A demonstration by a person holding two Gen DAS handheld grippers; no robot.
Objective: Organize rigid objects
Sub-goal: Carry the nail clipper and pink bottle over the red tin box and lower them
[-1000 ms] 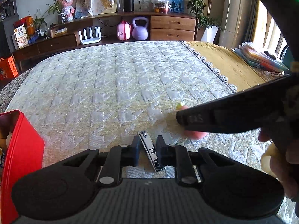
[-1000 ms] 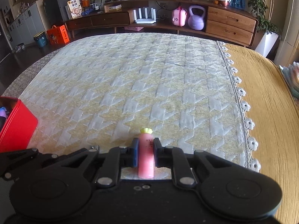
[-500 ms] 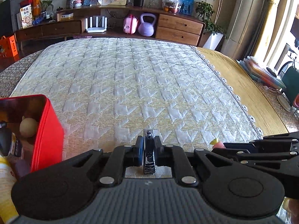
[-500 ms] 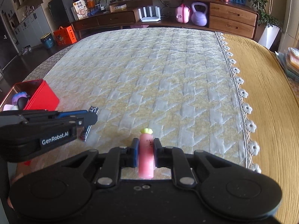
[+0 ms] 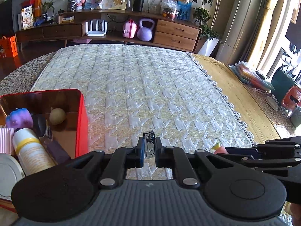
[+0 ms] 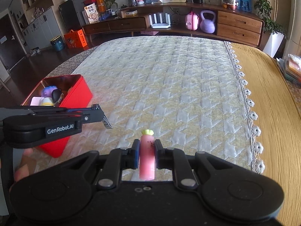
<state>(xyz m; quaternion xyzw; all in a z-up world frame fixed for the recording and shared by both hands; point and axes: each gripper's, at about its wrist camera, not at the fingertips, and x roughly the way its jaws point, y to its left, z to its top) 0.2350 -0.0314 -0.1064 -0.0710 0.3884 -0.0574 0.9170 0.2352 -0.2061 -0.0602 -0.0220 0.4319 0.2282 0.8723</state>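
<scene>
You hold a silver metal nail clipper [image 5: 149,146] upright, pinched at its sides, above the quilted bed. You also hold a pink cylinder [image 6: 147,156] with a yellow-green cap, upright. The open red box [image 5: 81,124], already holding items, sits at left.

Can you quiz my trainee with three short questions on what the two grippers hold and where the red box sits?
1. Multiple choice: what is the left gripper shut on? A a nail clipper, B a spoon, C a battery.
2. True or false: the right gripper holds the pink tube with its yellow-green cap pointing away from the camera.
3. Fill in: in the right wrist view, the red box lies to the ____ of the pink tube.

Key: 1 A, the nail clipper. 2 True. 3 left.
</scene>
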